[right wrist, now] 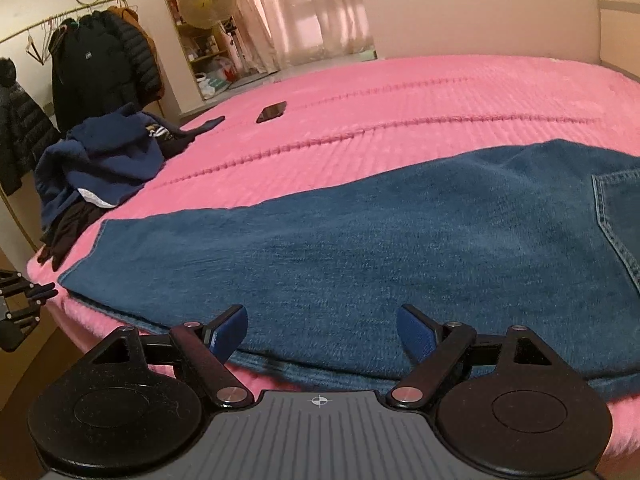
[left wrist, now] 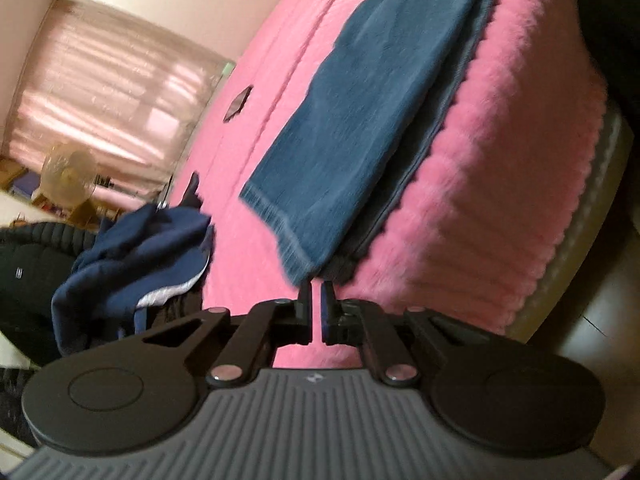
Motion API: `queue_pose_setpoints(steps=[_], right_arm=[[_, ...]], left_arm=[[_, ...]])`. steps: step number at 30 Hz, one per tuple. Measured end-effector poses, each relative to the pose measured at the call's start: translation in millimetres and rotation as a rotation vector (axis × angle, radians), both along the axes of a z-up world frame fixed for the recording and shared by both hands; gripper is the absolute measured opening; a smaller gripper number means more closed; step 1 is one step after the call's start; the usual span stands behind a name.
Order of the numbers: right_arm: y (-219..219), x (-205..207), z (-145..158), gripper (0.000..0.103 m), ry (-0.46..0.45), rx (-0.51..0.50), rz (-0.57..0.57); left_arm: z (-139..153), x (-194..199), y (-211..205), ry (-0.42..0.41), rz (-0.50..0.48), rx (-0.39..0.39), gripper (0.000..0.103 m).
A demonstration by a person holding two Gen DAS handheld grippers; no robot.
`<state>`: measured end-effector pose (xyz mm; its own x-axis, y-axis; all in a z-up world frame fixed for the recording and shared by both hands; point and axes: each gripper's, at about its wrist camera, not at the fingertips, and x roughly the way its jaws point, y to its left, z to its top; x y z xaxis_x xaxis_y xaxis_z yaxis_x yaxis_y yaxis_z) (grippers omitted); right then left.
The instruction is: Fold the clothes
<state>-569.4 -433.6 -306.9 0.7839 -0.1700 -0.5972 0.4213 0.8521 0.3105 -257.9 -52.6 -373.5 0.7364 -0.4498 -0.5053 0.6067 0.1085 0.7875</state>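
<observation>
While the jeans point(right wrist: 360, 248) lie spread along the near edge of the pink bed point(right wrist: 400, 104), legs stacked one on the other as far as the double edge shows, they have not been doubled over their length, so I judge the folding only begun. At the hem end, the left gripper point(left wrist: 317, 308) has its jaws nearly together with a thin slit between them, just below the corner of the hem; whether cloth is pinched there I cannot tell. Over the near edge of the denim, the right gripper point(right wrist: 322, 334) has its jaws wide apart and holds nothing. A heap of dark blue clothes point(right wrist: 104, 160) waits unfolded at the far corner, near a phone point(right wrist: 272, 112)
</observation>
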Motion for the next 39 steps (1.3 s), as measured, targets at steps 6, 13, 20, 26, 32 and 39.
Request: queue_pose_setpoints(steps=[6,13,20,26,32,39], right_arm=[[-18.5,-38.3,-12.6,0.085,-0.038,0.065,-0.110],[-42.5,-103.9,3.9,0.085,-0.045,-0.060,-0.380],[-123.0,-185.9,7.6,0.084,-0.127,-0.032,-0.687],[-193.2,-233.6,-2.8,0.069,-0.209,0.043,-0.849],[-228.4,-252.8,-17.4,0.055,-0.318,0.173,-0.866],[-230.2,-264.6,13.2,0.016,-0.310,0.085,-0.810]], left_arm=[[31.8,-0.7,-4.5,0.104,0.083,-0.180,0.006],[57.6,-21.6,-67.3,0.232,0.013,-0.321,0.015],[63.0,-104.1,-167.6,0.332,-0.315,-0.275,0.021],[64.4,-186.9,-246.4,0.443,-0.593,-0.205,0.022],[43.1,-239.5,-300.5,0.405,-0.724,-0.096,0.025],[34.5,-233.3,-323.1,0.499,-0.646,-0.101,0.023]])
